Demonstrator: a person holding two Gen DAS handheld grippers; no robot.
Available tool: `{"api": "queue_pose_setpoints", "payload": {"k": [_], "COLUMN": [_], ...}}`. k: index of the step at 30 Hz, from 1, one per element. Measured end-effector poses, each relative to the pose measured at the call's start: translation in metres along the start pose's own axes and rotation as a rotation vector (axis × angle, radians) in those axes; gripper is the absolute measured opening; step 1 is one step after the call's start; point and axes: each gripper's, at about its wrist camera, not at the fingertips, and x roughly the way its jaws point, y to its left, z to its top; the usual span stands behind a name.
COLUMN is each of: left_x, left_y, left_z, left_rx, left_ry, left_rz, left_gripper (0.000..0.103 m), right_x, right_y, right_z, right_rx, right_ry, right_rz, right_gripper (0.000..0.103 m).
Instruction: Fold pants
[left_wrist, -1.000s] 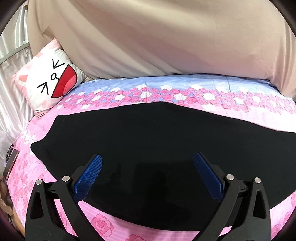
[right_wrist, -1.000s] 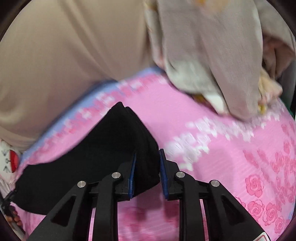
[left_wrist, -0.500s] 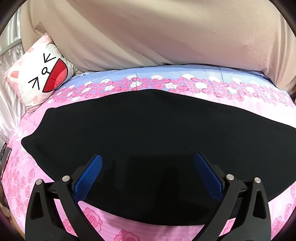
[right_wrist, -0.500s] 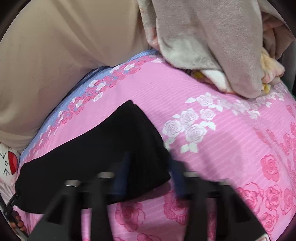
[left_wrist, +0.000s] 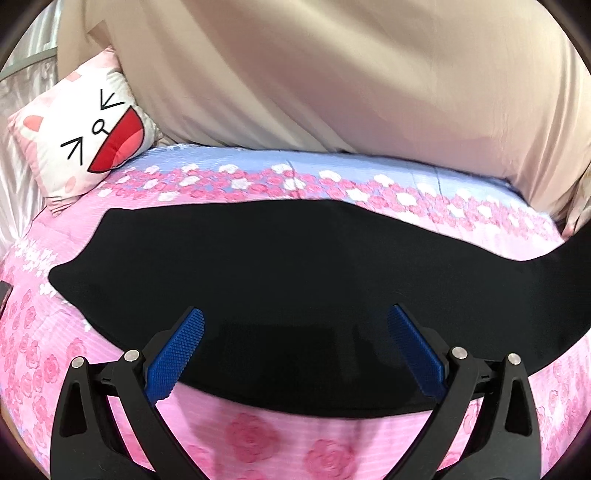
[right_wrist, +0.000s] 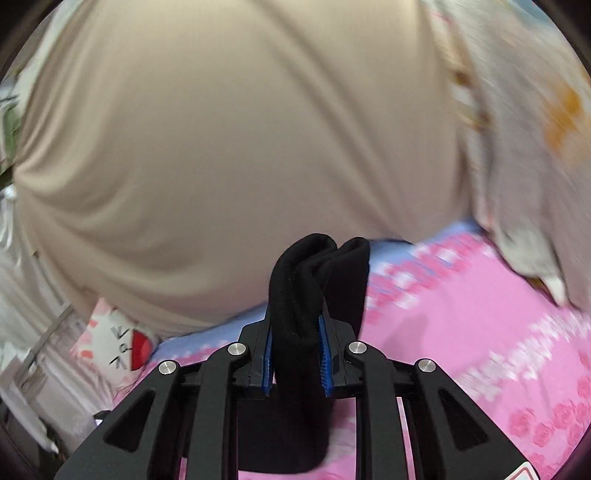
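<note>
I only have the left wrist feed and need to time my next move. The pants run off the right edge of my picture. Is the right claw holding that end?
Observer: Yes. The right claw is shut on a bunched end of the black pants.
Operator: Is that end flat on the bed?
Observer: No. It stands up out of the claw in a doubled fold, raised above the pink floral bedspread.
Operator: Anything on the bed on that side?
Observer: A pale blanket hangs at the upper right, apart from the pants.
</note>
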Motion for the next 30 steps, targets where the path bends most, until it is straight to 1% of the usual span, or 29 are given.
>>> {"api": "queue_pose_setpoints", "payload": {"k": [3, 7, 9, 12, 15, 17, 19, 20, 24, 26, 30], "left_x": [-0.008, -0.017, -0.022, -0.028, -0.033, -0.035, -0.036, -0.036, -0.034, -0.033, -0.029], "left_y": [0.023, 0.063, 0.086, 0.116, 0.144, 0.158, 0.171, 0.176, 0.195, 0.201, 0.209], "left_z": [0.002, 0.003, 0.001, -0.003, -0.008, -0.011, -0.014, -0.015, -0.019, -0.020, -0.019], "left_rx": [-0.017, -0.062, -0.096, -0.143, -0.185, -0.204, -0.220, -0.226, -0.264, -0.283, -0.297], "left_ry": [-0.012, -0.015, -0.019, -0.025, -0.026, -0.028, -0.031, -0.030, -0.020, -0.016, -0.015], "left_rz": [0.010, 0.029, 0.035, 0.057, 0.082, 0.097, 0.109, 0.111, 0.108, 0.102, 0.108], "left_gripper": [0.098, 0.098, 0.098, 0.098, 0.098, 0.098, 0.098, 0.098, 0.098, 0.098, 0.098], "right_x": [0.018, 0.063, 0.089, 0.131, 0.163, 0.188, 0.207, 0.213, 0.256, 0.273, 0.290], "right_y": [0.067, 0.142, 0.175, 0.216, 0.241, 0.258, 0.267, 0.269, 0.270, 0.270, 0.269], "right_z": [0.009, 0.005, -0.007, -0.036, -0.066, -0.094, -0.123, -0.132, -0.191, -0.217, -0.251], "right_rx": [-0.103, -0.210, -0.252, -0.306, -0.335, -0.371, -0.403, -0.411, -0.423, -0.423, -0.421], "right_ry": [-0.002, 0.041, 0.086, 0.168, 0.246, 0.306, 0.360, 0.380, 0.512, 0.570, 0.643], "right_rz": [0.083, 0.166, 0.204, 0.248, 0.280, 0.279, 0.270, 0.269, 0.253, 0.261, 0.264], "right_gripper": [0.018, 0.018, 0.018, 0.018, 0.018, 0.018, 0.018, 0.018, 0.018, 0.018, 0.018]}}
